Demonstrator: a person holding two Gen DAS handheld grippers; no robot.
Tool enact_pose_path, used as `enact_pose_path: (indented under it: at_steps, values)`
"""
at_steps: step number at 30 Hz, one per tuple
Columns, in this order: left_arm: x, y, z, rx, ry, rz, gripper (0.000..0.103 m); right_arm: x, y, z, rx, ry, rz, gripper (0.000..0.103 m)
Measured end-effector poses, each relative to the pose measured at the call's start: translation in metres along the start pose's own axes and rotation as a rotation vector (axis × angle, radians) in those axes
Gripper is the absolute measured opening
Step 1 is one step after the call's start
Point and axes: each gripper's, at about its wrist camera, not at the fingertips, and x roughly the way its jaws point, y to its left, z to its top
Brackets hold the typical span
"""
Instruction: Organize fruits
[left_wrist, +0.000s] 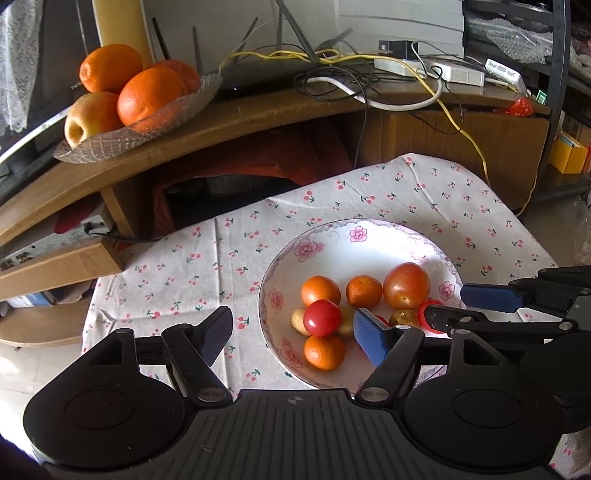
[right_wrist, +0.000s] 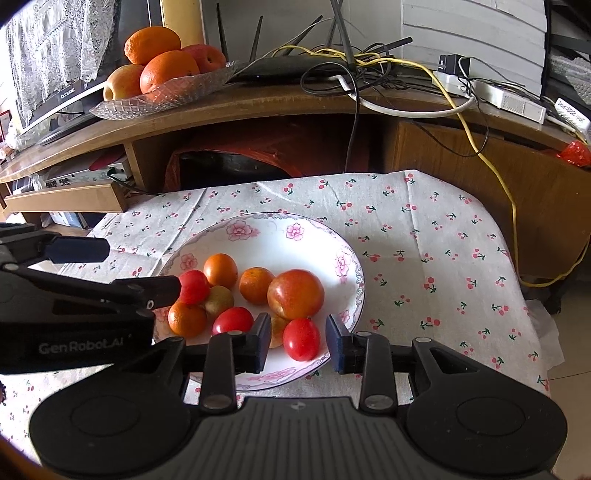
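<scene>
Over the floral plate, both hand-held grippers hang open and empty.

The right hand-held gripper (right_wrist: 297, 345) has its fingers either side of a red tomato (right_wrist: 301, 339) at the near rim, not touching it; the left hand-held gripper (left_wrist: 291, 338) gapes wider (nothing between its pads). The plate (right_wrist: 325, 236) of tomatoes and small oranges (right_wrist: 256, 285) sits on the cherry-print desk (right_wrist: 424, 236).

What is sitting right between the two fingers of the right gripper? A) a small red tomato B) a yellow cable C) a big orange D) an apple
A: in the right wrist view, the open right gripper has a small red tomato between its fingers, lying at the near rim of the flowered plate; the fingers stand apart from it on both sides.
</scene>
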Motion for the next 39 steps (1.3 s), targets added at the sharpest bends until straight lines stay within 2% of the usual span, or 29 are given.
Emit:
enact_pose_path:
  at_steps: [24,33,39]
  values:
    - [-0.032,0.003,-0.02,-0.049,-0.026,0.026,0.092,-0.038,0.006,-0.014,0.027,-0.033,0.013,0.034]
    - [-0.043,0.001,-0.029,-0.058,-0.03,0.031,0.092,-0.057,0.007,-0.025,0.047,-0.045,0.021,0.034]
    - [-0.05,-0.003,-0.038,-0.053,-0.022,0.04,0.093,-0.072,0.009,-0.033,0.059,-0.06,0.027,0.04]
